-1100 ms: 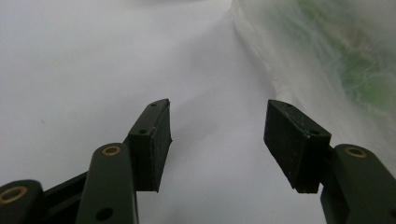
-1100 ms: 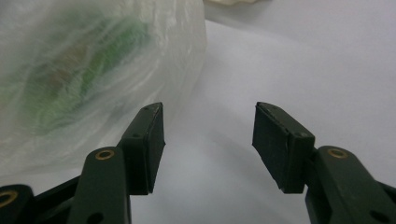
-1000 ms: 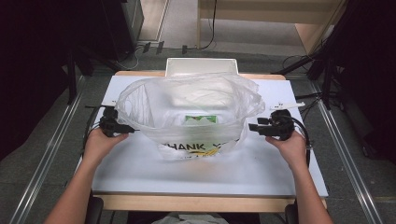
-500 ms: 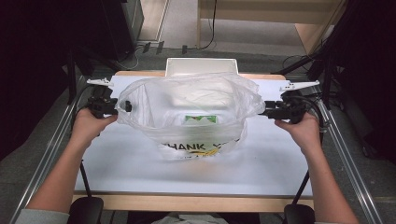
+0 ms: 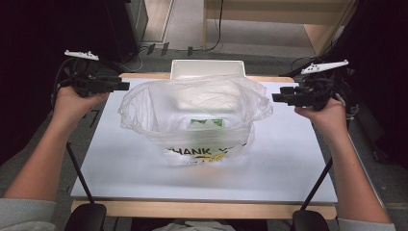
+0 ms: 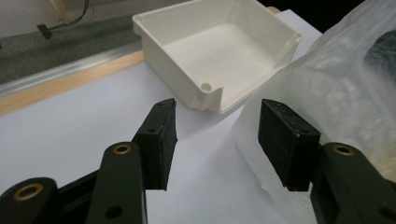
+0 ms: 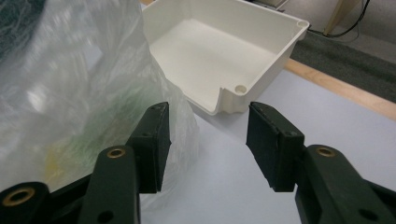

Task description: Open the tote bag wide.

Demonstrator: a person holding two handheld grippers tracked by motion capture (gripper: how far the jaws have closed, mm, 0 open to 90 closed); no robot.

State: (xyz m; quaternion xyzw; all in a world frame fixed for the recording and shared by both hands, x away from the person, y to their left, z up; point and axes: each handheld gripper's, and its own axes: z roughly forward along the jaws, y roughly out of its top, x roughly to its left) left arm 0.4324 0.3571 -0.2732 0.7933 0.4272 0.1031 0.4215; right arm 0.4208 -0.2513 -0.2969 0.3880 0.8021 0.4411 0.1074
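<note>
Left gripper point(image 6: 215, 135) with jaws apart, nothing between the pads, having just been closing a little; bare white tabletop in the gap, the clear plastic bag point(image 6: 336, 93) bulging just beside the right-hand pad without being pinched. Right gripper point(image 7: 208, 140) likewise with jaws apart and empty, also having just been narrowing; the bag's crinkled film point(image 7: 70, 79) close against the left-hand pad, whether touching it impossible to tell. Seen from above, left gripper point(image 5: 124, 85) held out past the left edge of the table point(image 5: 288, 159), right gripper point(image 5: 275, 97) near the right edge, both aimed inward at the bag point(image 5: 192, 115) and apart from its rim. Bag standing open-mouthed at the middle of the table, sides puffed out, printed black lettering and a yellow mark on its near face, a green-and-white item point(image 5: 206, 123) lying inside at the bottom. Beyond the bag, at the far edge of the table, a shallow white plastic tray point(image 5: 208, 67), open side up, its near corner almost meeting the bag in both gripper views.
</note>
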